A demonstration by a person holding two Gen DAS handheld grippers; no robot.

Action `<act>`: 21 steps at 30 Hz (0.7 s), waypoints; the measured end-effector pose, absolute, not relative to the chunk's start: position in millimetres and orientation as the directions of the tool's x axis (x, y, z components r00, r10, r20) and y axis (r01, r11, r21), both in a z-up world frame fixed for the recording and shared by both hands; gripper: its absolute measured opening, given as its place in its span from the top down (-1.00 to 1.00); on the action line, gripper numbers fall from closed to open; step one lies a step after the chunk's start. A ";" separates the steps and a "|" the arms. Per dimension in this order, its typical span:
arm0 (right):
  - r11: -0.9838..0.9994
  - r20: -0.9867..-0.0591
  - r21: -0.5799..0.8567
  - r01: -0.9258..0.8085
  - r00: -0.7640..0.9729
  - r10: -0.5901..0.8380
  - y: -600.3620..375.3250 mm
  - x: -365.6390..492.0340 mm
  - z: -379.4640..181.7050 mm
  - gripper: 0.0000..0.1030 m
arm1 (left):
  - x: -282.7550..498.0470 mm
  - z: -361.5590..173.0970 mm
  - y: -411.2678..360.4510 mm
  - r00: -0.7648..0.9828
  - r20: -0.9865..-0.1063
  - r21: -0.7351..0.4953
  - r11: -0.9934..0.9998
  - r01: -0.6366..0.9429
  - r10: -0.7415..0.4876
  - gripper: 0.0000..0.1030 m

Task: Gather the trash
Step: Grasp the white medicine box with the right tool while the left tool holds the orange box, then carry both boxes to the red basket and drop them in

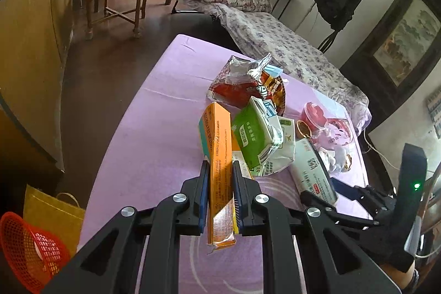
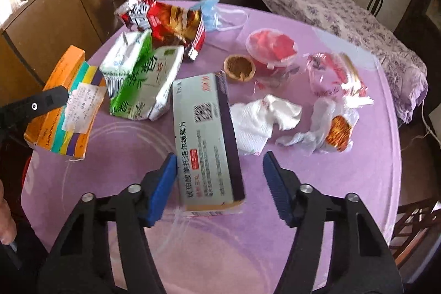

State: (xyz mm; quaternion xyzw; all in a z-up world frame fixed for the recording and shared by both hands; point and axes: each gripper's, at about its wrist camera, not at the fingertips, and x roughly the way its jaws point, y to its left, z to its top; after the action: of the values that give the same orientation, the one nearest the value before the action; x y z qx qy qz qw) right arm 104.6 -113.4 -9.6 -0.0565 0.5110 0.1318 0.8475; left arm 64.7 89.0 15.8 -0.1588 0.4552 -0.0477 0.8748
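Trash lies scattered on a round table under a lilac cloth [image 2: 317,183], inspected from left to right relative to the two claws. Far left of the left gripper [image 1: 219,175], below the table edge, stand a red mesh plastic basket [image 1: 30,247] and a yellow paper bag [image 1: 49,211]. The left gripper is clenched on a flat orange cardboard medicine box [image 1: 220,178], its blue pads pressing both long faces, the box held upright above the cloth. Just ahead and right of that claw rest a green-and-white soft tissue pack [image 2: 132,79] and, beyond it, a red foil snack bag [image 2: 168,18] torn open, with a pale blue face mask [image 2: 210,14] beside it. The right gripper [image 2: 219,170] stands released, jaws apart: a grey-white cardboard medicine box with a dark purple edge [image 2: 204,134] lies between them, close to the left blue pad, clear of the right pad; contact on the left side cannot be confirmed. Ahead and right of this claw lie a crumpled white paper napkin [image 2: 261,120], a brown half walnut shell [image 2: 239,68], a clear plastic cup with red contents [image 2: 271,48], a crumpled clear-and-red wrapper [image 2: 333,73] and a white wrapper with a gold-orange patch [image 2: 330,128].
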 end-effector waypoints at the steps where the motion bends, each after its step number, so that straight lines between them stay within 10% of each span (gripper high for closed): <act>1: 0.959 -0.884 0.037 -0.281 0.438 0.163 -112.4 103.6 -11.9 -0.01 | 64.4 15.5 88.8 0.581 -0.782 -0.320 0.945 -0.061 -0.228 0.69; 21: 0.928 -0.914 0.110 -0.357 0.331 0.235 -109.0 67.4 0.2 -0.08 | 65.4 14.6 83.2 0.589 -0.779 -0.295 0.955 -0.042 -0.215 0.69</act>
State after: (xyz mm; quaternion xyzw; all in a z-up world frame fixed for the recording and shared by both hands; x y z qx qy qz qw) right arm 67.4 -109.0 0.2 -0.0552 0.5492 0.1819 0.8138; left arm 65.4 83.2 14.6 -0.1425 0.4505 -0.0493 0.8799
